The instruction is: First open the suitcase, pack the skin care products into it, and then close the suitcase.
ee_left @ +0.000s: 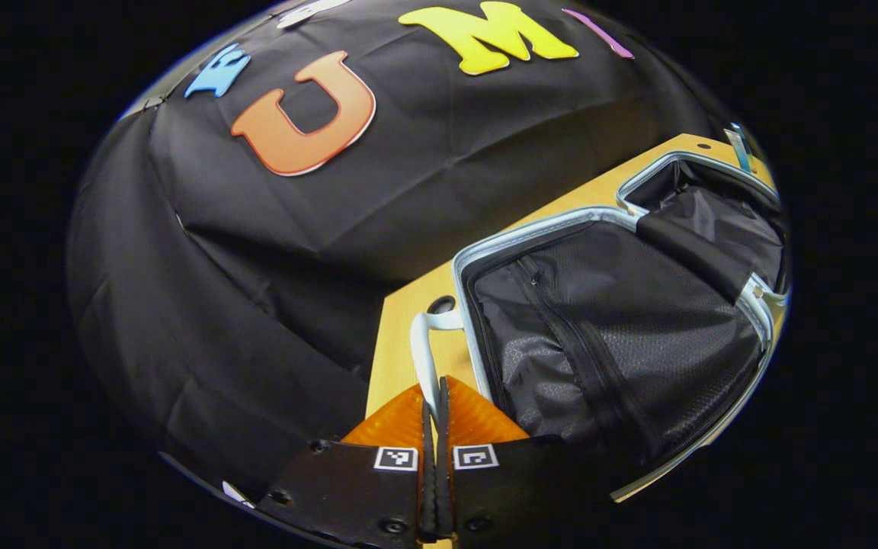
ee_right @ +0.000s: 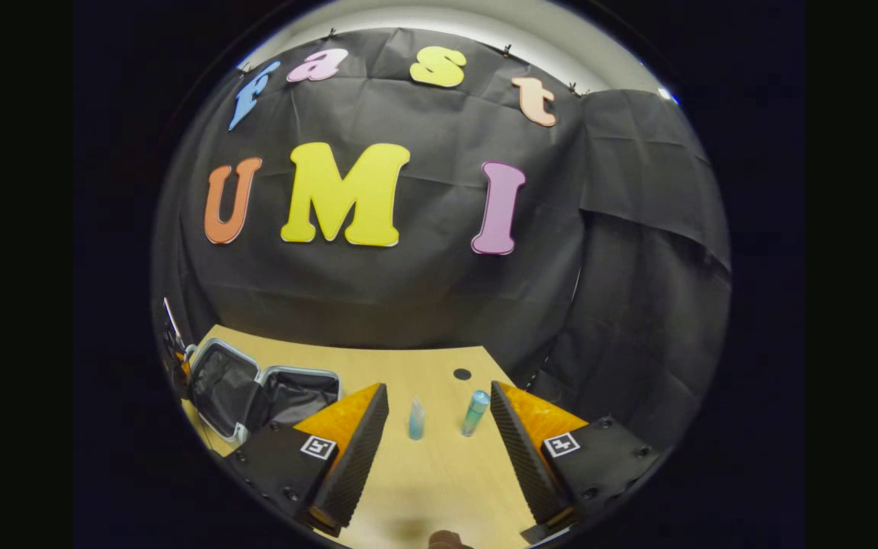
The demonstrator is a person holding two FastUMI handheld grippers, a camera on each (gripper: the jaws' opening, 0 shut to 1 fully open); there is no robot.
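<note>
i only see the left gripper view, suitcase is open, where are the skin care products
Observer: In the right gripper view, a pale blue bottle and a teal bottle stand on the table, side by side and apart.
Operator: is the right one holding either
Observer: No. The right gripper is open, and both bottles stand between its spread fingers, touching neither.
Operator: where's the suitcase from there
Observer: The suitcase lies open to the left of the bottles, both halves showing dark lining.
</note>
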